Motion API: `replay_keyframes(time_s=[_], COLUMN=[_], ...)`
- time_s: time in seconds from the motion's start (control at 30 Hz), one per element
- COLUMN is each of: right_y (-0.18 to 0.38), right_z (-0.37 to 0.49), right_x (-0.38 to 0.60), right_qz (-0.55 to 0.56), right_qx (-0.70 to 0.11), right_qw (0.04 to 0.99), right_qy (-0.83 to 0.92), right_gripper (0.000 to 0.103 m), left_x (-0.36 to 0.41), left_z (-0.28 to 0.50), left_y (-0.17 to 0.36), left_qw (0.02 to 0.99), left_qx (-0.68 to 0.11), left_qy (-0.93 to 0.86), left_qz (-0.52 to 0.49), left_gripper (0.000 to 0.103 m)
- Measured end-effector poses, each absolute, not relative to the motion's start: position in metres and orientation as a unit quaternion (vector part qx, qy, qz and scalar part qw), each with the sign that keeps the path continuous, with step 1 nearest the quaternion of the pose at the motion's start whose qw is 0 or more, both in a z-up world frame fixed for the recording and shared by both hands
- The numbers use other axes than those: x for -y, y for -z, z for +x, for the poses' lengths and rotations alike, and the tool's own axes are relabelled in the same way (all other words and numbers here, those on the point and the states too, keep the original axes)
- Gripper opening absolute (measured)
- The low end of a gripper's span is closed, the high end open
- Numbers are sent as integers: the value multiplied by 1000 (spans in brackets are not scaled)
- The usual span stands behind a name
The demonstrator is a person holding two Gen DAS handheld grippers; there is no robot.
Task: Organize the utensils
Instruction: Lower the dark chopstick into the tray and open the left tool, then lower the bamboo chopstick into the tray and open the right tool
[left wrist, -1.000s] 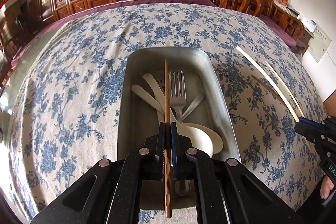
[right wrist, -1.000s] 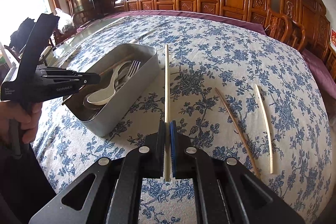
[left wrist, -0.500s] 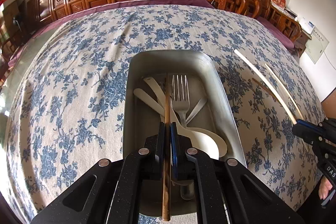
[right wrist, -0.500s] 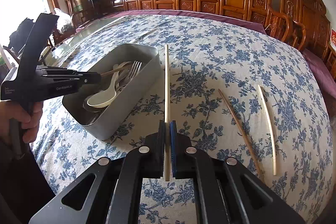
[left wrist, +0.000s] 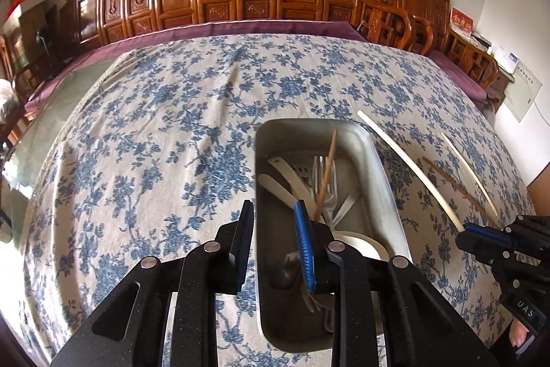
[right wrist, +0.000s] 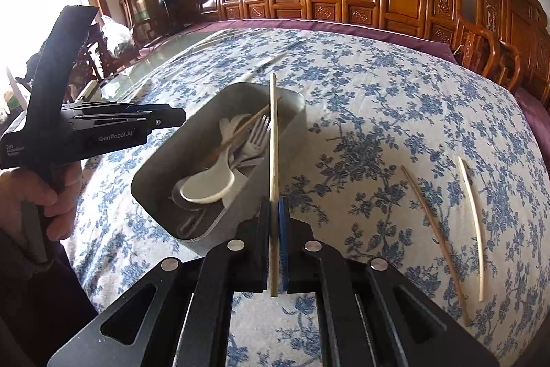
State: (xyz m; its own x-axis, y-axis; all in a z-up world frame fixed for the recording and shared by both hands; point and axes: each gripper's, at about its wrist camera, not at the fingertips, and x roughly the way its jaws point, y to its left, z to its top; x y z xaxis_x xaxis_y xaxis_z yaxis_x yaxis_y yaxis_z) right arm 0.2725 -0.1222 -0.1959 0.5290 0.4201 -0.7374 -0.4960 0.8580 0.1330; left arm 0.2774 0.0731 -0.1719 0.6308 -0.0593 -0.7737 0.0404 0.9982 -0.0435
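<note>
My left gripper [left wrist: 274, 231] hangs over the near left edge of the metal tray [left wrist: 380, 181]. Its jaws are opening and nothing is between them. The brown chopstick [left wrist: 326, 172] it held lies free in the tray, its tip leaning on the far wall, over a fork [left wrist: 321, 165] and white spoons. My right gripper [right wrist: 274, 212] is shut on a pale chopstick [right wrist: 273, 143], which points out over the right rim of the tray [right wrist: 154, 176]. The left gripper [right wrist: 172, 118] shows there, left of the tray, beside the brown chopstick [right wrist: 240, 133].
A brown chopstick [right wrist: 433, 229] and a pale chopstick [right wrist: 474, 222] lie on the blue-flowered tablecloth [right wrist: 378, 92] to the right of the tray. Carved wooden chairs line the table's far edge. A person's hand [right wrist: 48, 205] holds the left gripper's handle.
The left jaws have parted and let the brown chopstick drop into the tray. The left gripper has drifted left off the tray's middle. The right gripper has carried its pale chopstick over the tray's rim.
</note>
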Motion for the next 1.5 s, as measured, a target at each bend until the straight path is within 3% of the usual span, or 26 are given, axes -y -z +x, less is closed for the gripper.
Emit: replay_keyframes(time_s=[0.3, 0.53, 0.57, 0.77, 1.5], right_y=[194, 203, 206, 220, 222], right_z=[284, 293, 293, 296, 293], right_x=[87, 64, 61, 53, 53], right_qz=[-30, -23, -21, -15, 16], right_qx=[-410, -419, -421, -436, -437], right_qw=[867, 864, 863, 859, 844], right_qy=[-283, -280, -277, -270, -311], right_gripper=[6, 6, 6, 6, 10], left_x=[-100, -111, -113, -117, -117], left_z=[276, 275, 275, 275, 274], left_y=[165, 159, 158, 156, 156], left_qw=[908, 913, 914, 915, 915], left_qx=[-418, -406, -405, -402, -401], left_qy=[3, -13, -15, -21, -27], left_qz=[-26, -35, -36, -40, -42], left_gripper=[36, 71, 73, 77, 78])
